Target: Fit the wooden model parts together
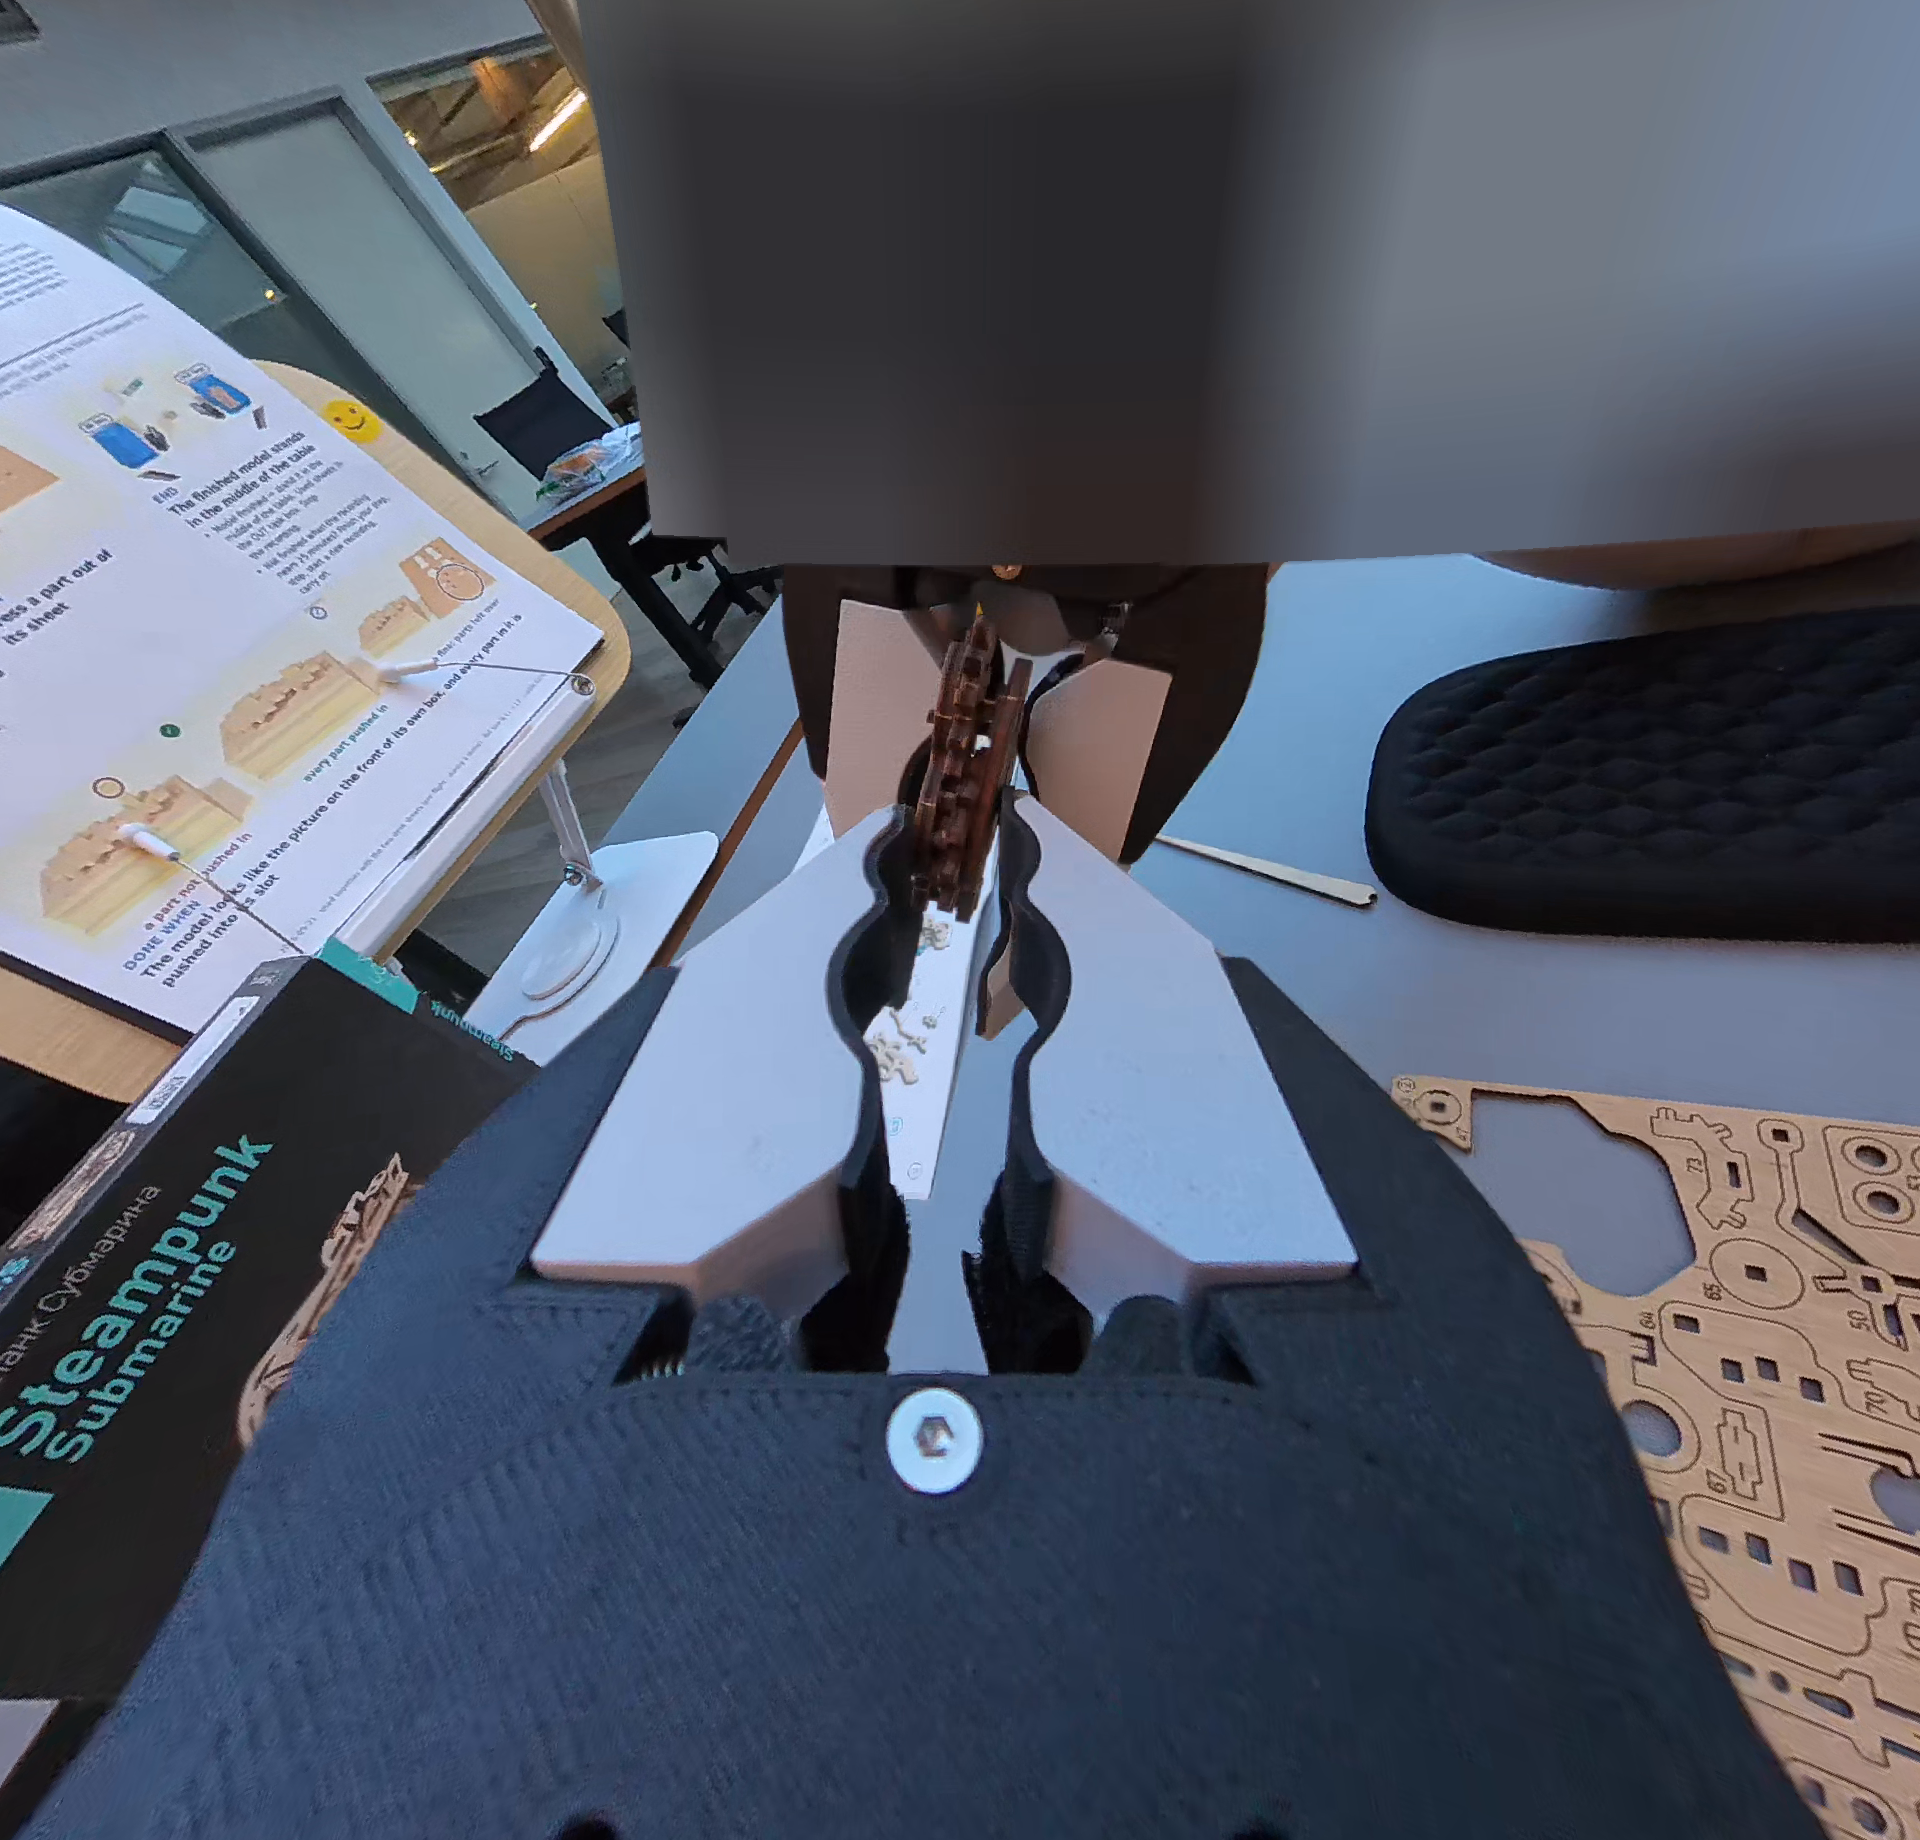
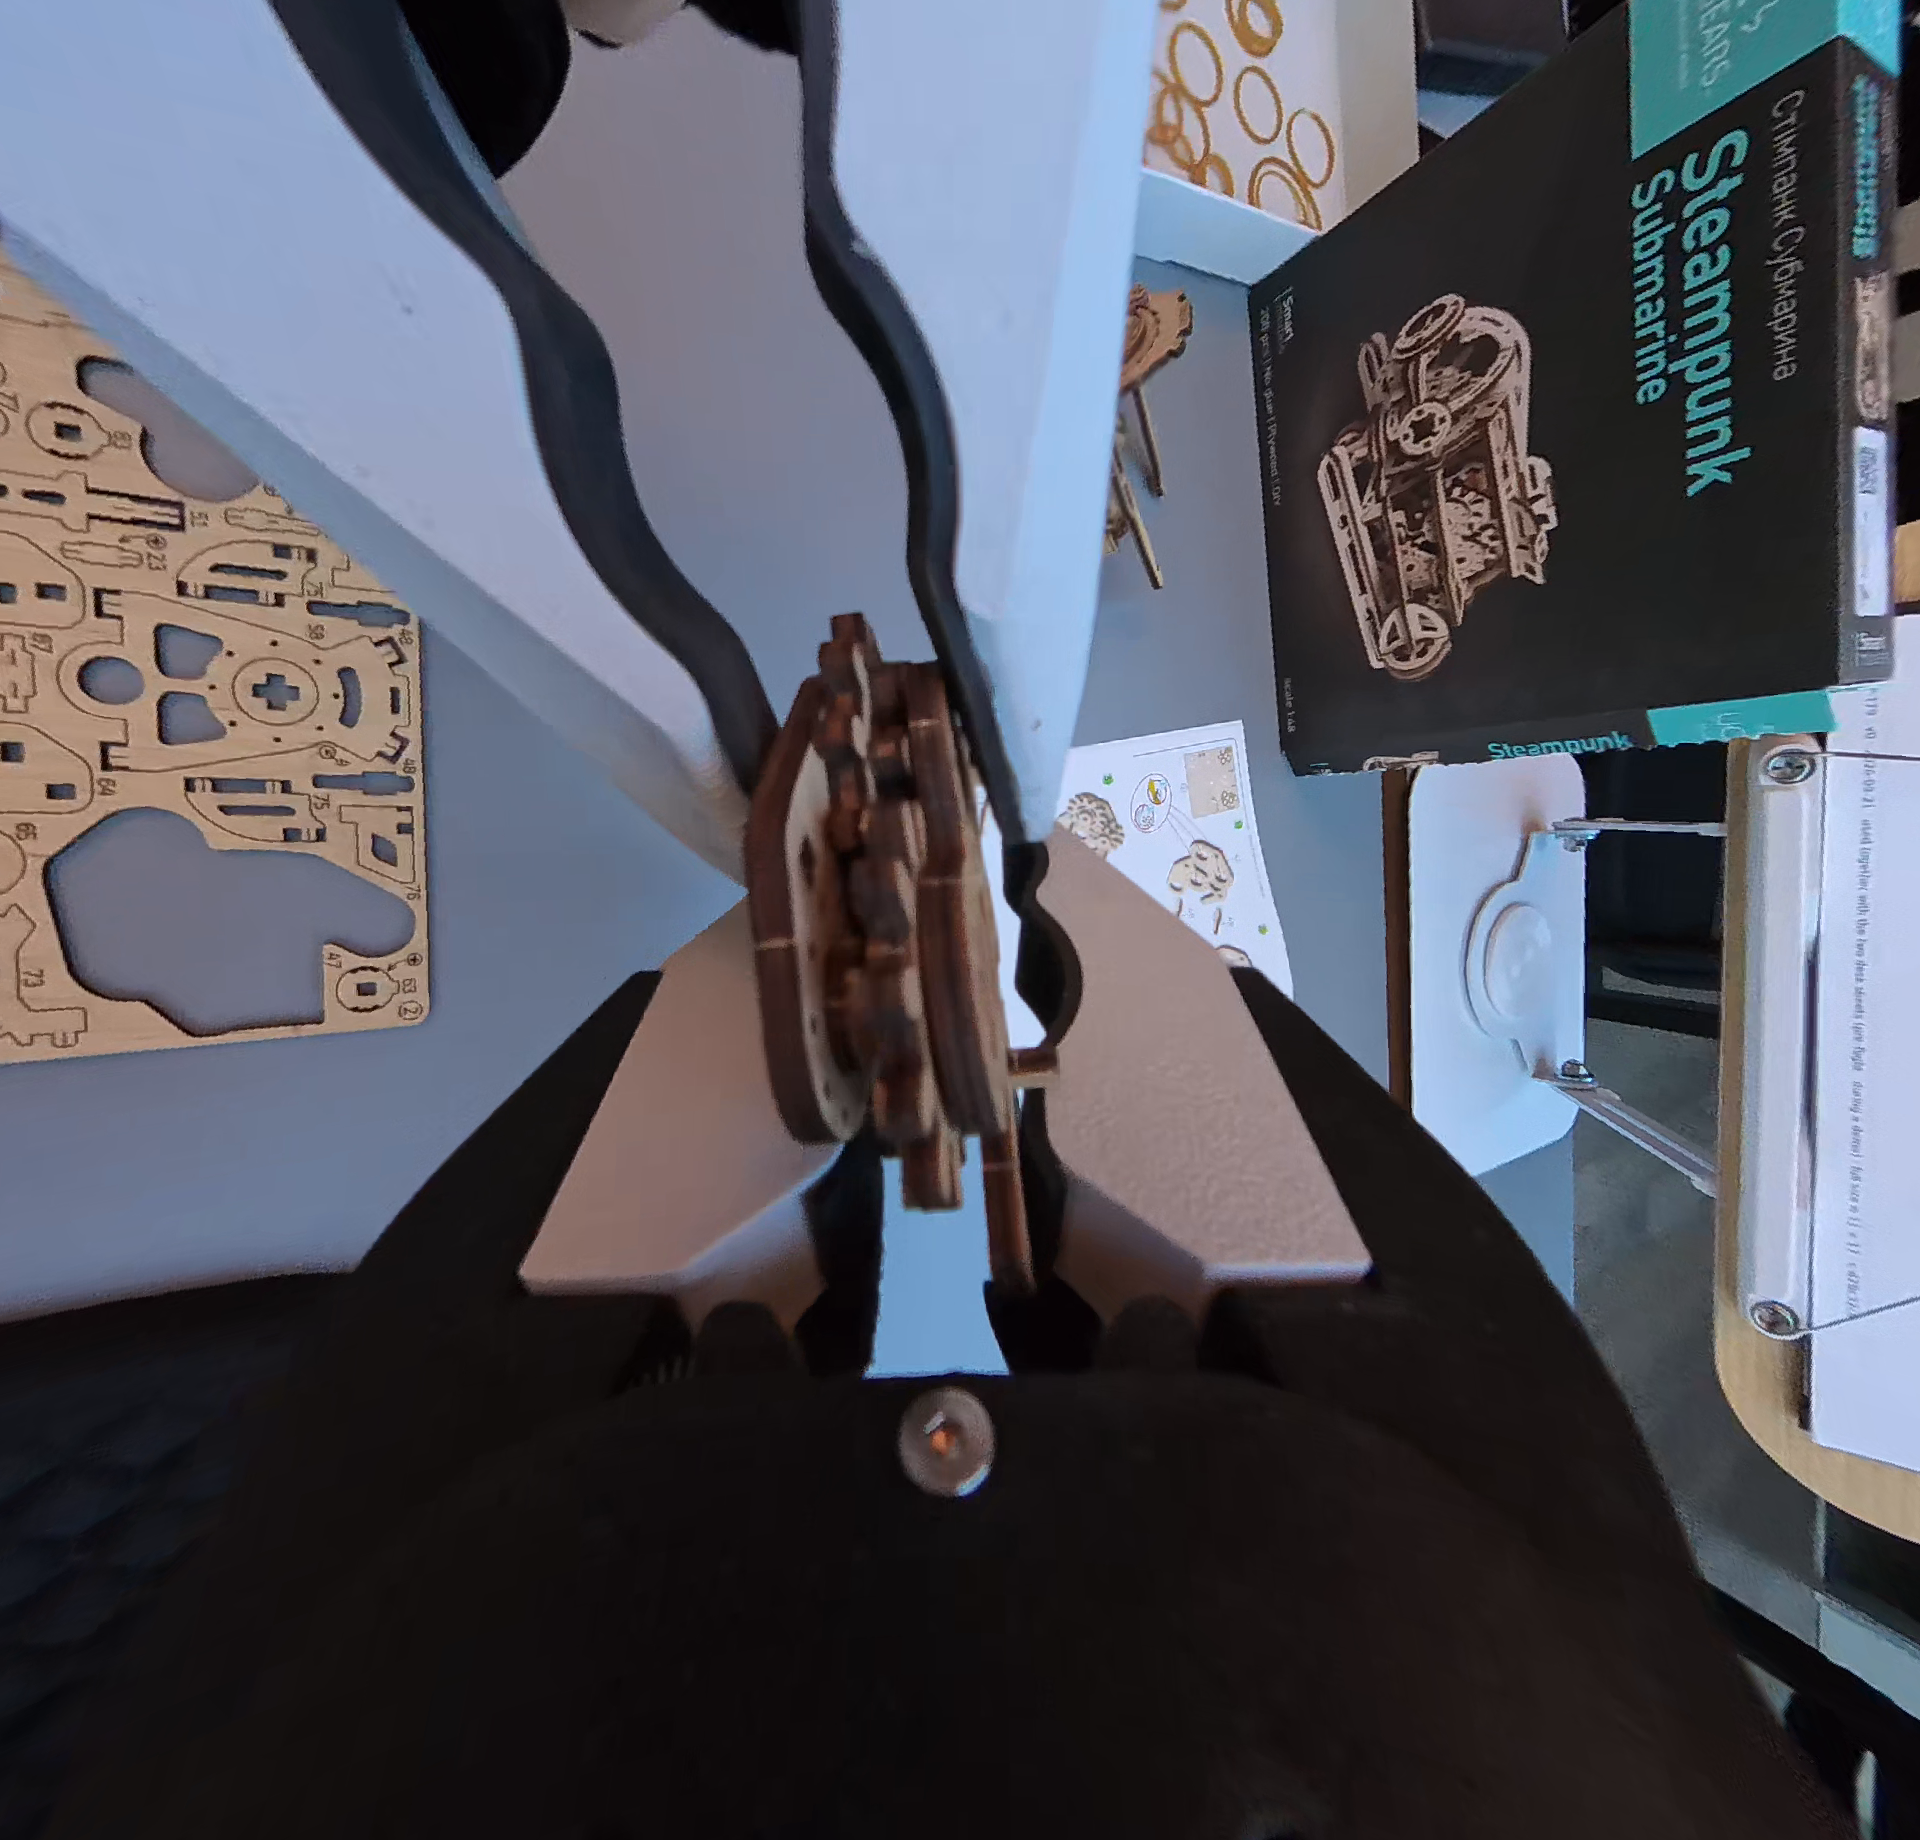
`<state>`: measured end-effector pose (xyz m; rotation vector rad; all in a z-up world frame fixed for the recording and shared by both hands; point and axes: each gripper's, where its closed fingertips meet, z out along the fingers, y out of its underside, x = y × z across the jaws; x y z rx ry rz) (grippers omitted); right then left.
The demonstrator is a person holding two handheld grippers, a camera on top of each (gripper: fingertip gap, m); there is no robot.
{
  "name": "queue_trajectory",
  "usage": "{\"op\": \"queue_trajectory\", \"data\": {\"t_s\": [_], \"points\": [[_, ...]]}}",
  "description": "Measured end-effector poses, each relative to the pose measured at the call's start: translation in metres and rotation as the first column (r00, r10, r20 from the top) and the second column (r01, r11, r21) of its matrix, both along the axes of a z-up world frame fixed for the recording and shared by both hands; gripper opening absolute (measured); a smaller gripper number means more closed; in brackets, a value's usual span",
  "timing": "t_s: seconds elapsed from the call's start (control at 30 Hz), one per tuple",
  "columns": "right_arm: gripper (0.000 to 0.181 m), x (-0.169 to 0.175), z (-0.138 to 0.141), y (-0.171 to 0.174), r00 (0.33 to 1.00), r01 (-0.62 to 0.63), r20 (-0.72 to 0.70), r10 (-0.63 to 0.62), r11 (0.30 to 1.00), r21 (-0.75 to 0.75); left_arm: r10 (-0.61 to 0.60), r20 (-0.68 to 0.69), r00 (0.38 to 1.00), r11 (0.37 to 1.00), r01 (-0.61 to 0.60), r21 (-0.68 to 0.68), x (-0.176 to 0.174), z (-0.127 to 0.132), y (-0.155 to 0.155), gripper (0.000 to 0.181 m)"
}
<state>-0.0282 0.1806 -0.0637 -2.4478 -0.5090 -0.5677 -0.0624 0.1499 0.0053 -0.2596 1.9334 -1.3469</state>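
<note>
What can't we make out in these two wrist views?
- Left wrist view: a blur patch hides everything above the brown layered wooden gear assembly; the right gripper is partly cut by it.
- Right wrist view: the left gripper covers the assembly's top edge.
- Both views: laser-cut plywood parts sheet runs off frame.
- How the wooden layers mate: too dark and blurred.

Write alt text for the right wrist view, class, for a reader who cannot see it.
Two claws meet on a small wooden gear assembly: the right claw grips it from below and the left claw pinches it from above. On the grey table lie a cut-out plywood sheet at left and a dark model box at right.
</note>
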Motion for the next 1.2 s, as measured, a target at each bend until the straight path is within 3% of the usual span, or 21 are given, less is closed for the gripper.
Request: {"op": "queue_trajectory", "data": {"t_s": [0.2, 0.47, 0.67, 0.8, 1.0, 1.13, 1.2], "points": [[0.018, -0.005, 0.000, 0.002, 0.998, -0.016, -0.061, 0.017, 1.000, 0.015, 0.023, 0.088, 0.996, 0.999, -0.026, 0.035, -0.001, 0.005, 0.002, 0.017], [0.019, 0.002, -0.003, -0.004, 1.000, 0.004, 0.012, -0.003, 0.999, -0.034, 0.029, 0.095, 0.995, 0.993, -0.040, 0.107, -0.001, -0.001, 0.001, 0.024], [0.019, -0.007, -0.003, -0.002, 1.000, -0.029, 0.000, 0.029, 0.999, -0.034, -0.026, 0.054, 0.998, 0.997, 0.021, 0.079, -0.011, 0.002, -0.006, 0.031], [0.018, -0.007, -0.010, -0.003, 0.999, -0.035, 0.037, 0.038, 0.997, -0.075, -0.044, 0.081, 0.996, 0.998, 0.040, 0.052, -0.014, 0.005, -0.010, 0.013], [0.020, -0.015, -0.010, 0.000, 0.998, -0.063, -0.008, 0.062, 0.996, -0.060, -0.091, 0.042, 0.995, 0.995, 0.089, 0.046, -0.017, 0.003, -0.007, 0.010], [0.020, -0.011, -0.006, 0.000, 0.998, -0.057, 0.023, 0.058, 0.997, -0.047, -0.073, 0.103, 0.992, 0.996, 0.067, 0.061, -0.017, 0.005, -0.008, 0.010], [0.020, -0.018, -0.011, -0.003, 0.996, -0.070, -0.058, 0.066, 0.996, -0.063, -0.076, 0.047, 0.996, 0.997, 0.076, 0.021, -0.016, 0.005, -0.009, 0.010]]}}
